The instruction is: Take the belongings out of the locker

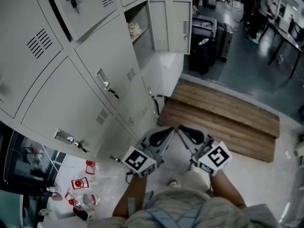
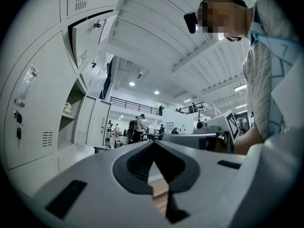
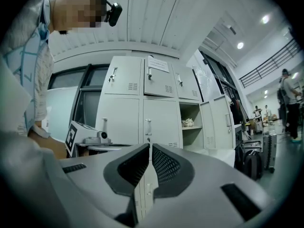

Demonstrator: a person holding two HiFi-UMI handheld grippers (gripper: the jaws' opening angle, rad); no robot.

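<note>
The grey lockers (image 1: 80,80) fill the left of the head view. One upper locker stands with its door (image 1: 171,25) swung open, and a pale crumpled item (image 1: 134,30) lies on its shelf. That item also shows in the left gripper view (image 2: 68,108) and the right gripper view (image 3: 188,123). My left gripper (image 1: 170,130) and right gripper (image 1: 182,128) are held low in front of me, side by side, tips nearly touching, well below and short of the open locker. Both are shut with nothing between the jaws.
A wooden pallet (image 1: 228,122) lies on the floor ahead. Dark suitcases (image 1: 204,42) stand beyond the open door. People (image 1: 259,4) stand by tables at the far right. Bottles and red-tagged items (image 1: 80,189) litter the floor at lower left. Keys hang in closed doors (image 1: 73,3).
</note>
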